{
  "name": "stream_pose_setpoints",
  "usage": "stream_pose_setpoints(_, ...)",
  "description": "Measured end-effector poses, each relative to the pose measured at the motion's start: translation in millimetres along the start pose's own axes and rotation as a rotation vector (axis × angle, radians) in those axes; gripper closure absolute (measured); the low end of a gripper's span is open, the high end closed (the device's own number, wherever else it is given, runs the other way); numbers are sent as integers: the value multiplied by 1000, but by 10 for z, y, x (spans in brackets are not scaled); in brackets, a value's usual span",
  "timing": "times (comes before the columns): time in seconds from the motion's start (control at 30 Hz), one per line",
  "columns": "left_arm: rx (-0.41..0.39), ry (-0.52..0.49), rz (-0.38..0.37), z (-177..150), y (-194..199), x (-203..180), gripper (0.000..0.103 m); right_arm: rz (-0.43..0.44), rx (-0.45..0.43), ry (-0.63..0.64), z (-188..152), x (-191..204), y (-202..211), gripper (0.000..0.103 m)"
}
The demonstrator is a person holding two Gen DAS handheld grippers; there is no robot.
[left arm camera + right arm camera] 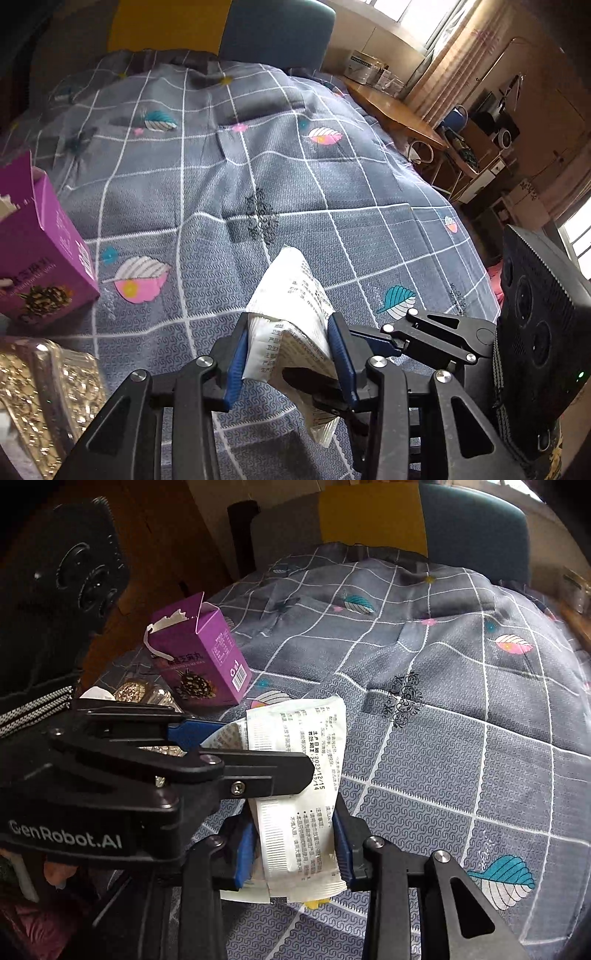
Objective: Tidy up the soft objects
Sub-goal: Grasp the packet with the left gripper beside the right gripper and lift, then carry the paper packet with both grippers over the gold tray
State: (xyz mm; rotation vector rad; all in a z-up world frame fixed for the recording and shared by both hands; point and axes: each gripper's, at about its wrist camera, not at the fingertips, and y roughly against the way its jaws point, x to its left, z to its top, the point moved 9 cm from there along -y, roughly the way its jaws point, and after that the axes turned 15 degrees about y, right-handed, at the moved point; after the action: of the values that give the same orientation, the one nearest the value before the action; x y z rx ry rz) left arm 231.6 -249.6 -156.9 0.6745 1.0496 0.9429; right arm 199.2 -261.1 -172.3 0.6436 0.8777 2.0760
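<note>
A white soft packet [291, 295] printed with black text hangs above the grey checked quilt [258, 166]. My left gripper [288, 332] is shut on it, its blue pads pressing both sides. From the right, the right gripper's fingers [376, 341] reach in to the packet's lower part. In the right wrist view, my right gripper [295, 834] is shut on the packet's [306, 731] near end. There the left gripper's fingers [266, 768] cross in from the left and clamp its middle. The packet is creased between the two grips.
An opened purple carton [207, 657] stands on the quilt to the left, with a gold foil tray [48, 387] in front of it. A yellow and teal headboard [273, 33] lies at the far end. A wooden desk [391, 107] runs along the bed's right side.
</note>
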Motion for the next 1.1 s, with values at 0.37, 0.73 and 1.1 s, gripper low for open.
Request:
stream_pose_setpoints(0.37,-137,-50,37,415,726,130,62,-49,-101,21,676,241,226,66)
stream_pose_setpoints(0.73,-305,41,92,708,1629,916,62,-42,-153,155,1542,1010,124,66)
stream_pose_setpoints(1.1,-441,163,119,379,2349,1727,62,25,-177,304,1937,2052,-76,66)
